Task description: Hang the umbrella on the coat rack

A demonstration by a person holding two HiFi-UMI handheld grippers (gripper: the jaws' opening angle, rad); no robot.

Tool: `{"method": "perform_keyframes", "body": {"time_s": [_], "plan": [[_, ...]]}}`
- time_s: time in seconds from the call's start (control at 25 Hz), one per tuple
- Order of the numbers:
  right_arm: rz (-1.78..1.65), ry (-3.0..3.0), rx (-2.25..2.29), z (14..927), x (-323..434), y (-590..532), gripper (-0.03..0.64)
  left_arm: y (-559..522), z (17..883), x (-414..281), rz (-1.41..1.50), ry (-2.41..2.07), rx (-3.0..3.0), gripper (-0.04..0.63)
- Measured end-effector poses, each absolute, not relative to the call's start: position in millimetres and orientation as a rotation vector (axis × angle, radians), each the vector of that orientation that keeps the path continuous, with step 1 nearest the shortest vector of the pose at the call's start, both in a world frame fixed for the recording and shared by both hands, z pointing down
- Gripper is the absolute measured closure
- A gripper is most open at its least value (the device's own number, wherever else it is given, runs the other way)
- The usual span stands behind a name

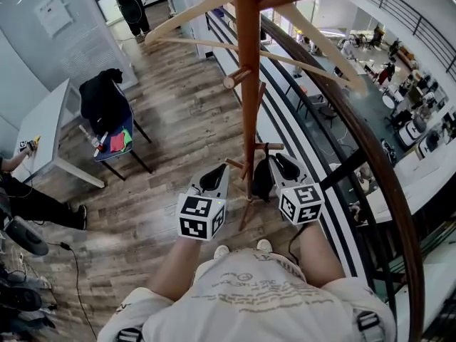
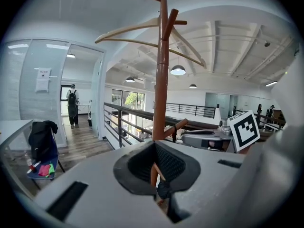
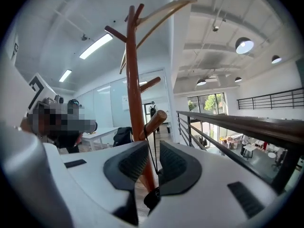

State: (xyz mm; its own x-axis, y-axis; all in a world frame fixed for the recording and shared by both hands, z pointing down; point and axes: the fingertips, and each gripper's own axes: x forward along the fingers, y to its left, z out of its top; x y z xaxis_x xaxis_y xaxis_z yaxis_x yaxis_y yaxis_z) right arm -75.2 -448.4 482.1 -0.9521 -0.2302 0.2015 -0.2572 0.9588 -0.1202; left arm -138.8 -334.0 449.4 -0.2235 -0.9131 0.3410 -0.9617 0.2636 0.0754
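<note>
Umbrella (image 1: pixel 262 179) hangs by strap (image 3: pixel 155 152) on rack (image 1: pixel 246 84) peg (image 3: pixel 154 122). Right claw (image 3: pixel 154 142) barely open, strap in gap. Left claw (image 2: pixel 155 142) closed, empty.

Head camera, worn above the person's chest, looks steeply down the coat rack (image 1: pixel 246 84) from near its top, the wooden floor far below, with the left gripper (image 1: pixel 212 180) at 7 o'clock and the right gripper (image 1: pixel 286 166) at 4 o'clock of frame centre. The left gripper view sits close to the coat rack (image 2: pixel 161 80) and tilts up toward the ceiling, pole at 12 o'clock, the other gripper's marker cube (image 2: pixel 243 129) at 3 o'clock. The right gripper view tilts up likewise, with the rack (image 3: pixel 134 80) at 11 o'clock and the railing (image 3: pixel 237 122) at 3 o'clock. All three views share pole and railing; the head and left gripper views also share the chair (image 1: pixel 114 137).
</note>
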Motion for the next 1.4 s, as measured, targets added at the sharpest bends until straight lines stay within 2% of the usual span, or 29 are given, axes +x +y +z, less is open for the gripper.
{"method": "perform_keyframes", "body": {"time_s": [0.08,0.2,0.32,0.64,1.4], "plan": [[0.205,-2.952,0.411,472,-66,-448,0.565,-335,445,-138,0.193,-2.232,1.739,0.591],[0.208,-2.964,0.605,459,-46,-458,0.614,-338,439,-134,0.142,-2.241,1.774,0.591],[0.242,-2.964,0.752,444,-29,-467,0.615,-343,437,-130,0.125,-2.234,1.807,0.591],[0.155,-3.031,0.76,401,-14,-442,0.615,-342,433,-125,0.061,-2.217,1.865,0.591],[0.163,-2.955,0.82,422,6,-444,0.615,-340,439,-120,0.024,-2.168,1.938,0.591]]}}
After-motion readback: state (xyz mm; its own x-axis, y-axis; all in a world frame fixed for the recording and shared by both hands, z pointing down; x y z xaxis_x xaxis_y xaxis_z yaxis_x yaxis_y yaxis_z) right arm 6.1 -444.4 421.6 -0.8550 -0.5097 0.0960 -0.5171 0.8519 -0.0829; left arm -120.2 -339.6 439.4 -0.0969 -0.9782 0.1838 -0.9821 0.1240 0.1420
